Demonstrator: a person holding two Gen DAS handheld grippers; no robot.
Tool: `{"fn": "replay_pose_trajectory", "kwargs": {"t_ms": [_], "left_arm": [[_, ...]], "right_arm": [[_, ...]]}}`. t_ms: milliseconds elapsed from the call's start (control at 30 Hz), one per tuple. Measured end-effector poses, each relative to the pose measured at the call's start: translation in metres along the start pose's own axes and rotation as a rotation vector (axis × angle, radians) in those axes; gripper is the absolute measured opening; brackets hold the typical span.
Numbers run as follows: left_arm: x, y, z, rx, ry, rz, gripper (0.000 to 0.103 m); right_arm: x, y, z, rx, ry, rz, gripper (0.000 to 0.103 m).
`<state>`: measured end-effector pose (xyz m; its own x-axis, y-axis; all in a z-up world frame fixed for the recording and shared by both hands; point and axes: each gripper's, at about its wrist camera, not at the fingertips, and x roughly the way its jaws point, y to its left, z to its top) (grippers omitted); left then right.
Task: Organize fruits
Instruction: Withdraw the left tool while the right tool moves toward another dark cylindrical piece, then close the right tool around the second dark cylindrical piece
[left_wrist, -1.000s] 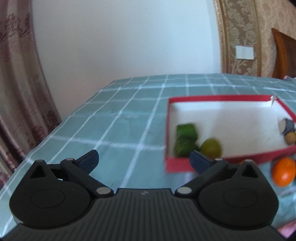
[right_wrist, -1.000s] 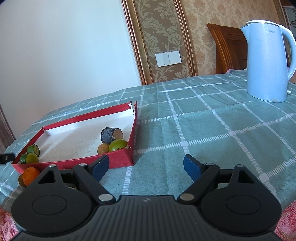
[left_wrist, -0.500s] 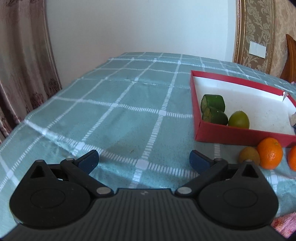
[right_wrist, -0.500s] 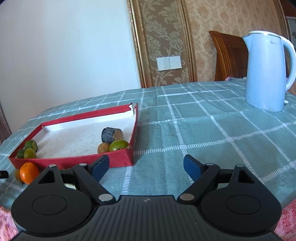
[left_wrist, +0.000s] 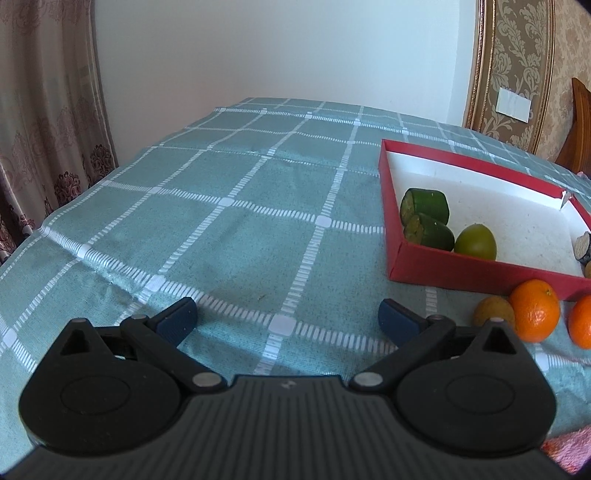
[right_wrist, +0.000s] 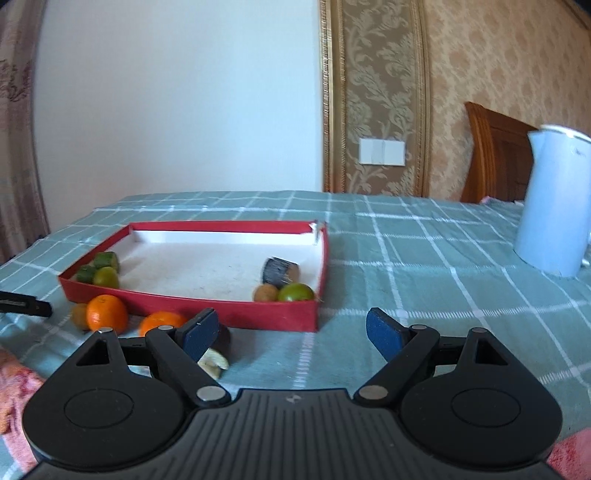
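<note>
A red tray (left_wrist: 443, 264) (right_wrist: 221, 310) with a white floor lies on the green checked cloth. It holds two dark green cut pieces (left_wrist: 424, 206) (right_wrist: 107, 260), a green round fruit (left_wrist: 475, 242) (right_wrist: 106, 277), a dark cut piece (right_wrist: 279, 270), a small brown fruit (right_wrist: 265, 293) and another green fruit (right_wrist: 295, 292). In front of the tray lie two oranges (left_wrist: 534, 310) (right_wrist: 107, 314), a small brown fruit (left_wrist: 494, 312) and a pale piece (right_wrist: 214, 362). My left gripper (left_wrist: 288, 319) is open and empty, left of the tray. My right gripper (right_wrist: 291, 330) is open and empty, near the tray's front right corner.
A pale blue kettle (right_wrist: 554, 199) stands on the cloth at the right. A wooden chair (right_wrist: 495, 151) stands behind the table. A curtain (left_wrist: 44, 122) hangs at the left past the table edge. A pink cloth (right_wrist: 14, 380) lies at the near edge.
The left gripper has pulled back and to the left, so the tray sits farther right. The right gripper has swung left and drawn back, bringing the oranges into fuller view. Both stay open.
</note>
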<state>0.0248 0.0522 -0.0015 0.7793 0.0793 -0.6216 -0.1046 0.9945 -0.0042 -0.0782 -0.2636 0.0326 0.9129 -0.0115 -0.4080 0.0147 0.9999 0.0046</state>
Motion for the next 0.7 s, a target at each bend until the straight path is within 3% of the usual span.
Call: {"fn": "replay_pose_trajectory", "kwargs": {"t_ms": [400, 600, 700], "left_arm": [[0.000, 0.001, 0.000, -0.009, -0.003, -0.007, 0.103], [0.000, 0.002, 0.000, -0.010, -0.003, -0.008, 0.103], [0.000, 0.002, 0.000, -0.011, -0.004, -0.009, 0.103]], "right_arm": [[0.006, 0.027, -0.003, -0.135, 0.051, 0.007, 0.088], [0.010, 0.038, -0.005, -0.173, 0.075, 0.058, 0.088], [0.021, 0.042, -0.007, -0.184, 0.113, 0.065, 0.076]]}}
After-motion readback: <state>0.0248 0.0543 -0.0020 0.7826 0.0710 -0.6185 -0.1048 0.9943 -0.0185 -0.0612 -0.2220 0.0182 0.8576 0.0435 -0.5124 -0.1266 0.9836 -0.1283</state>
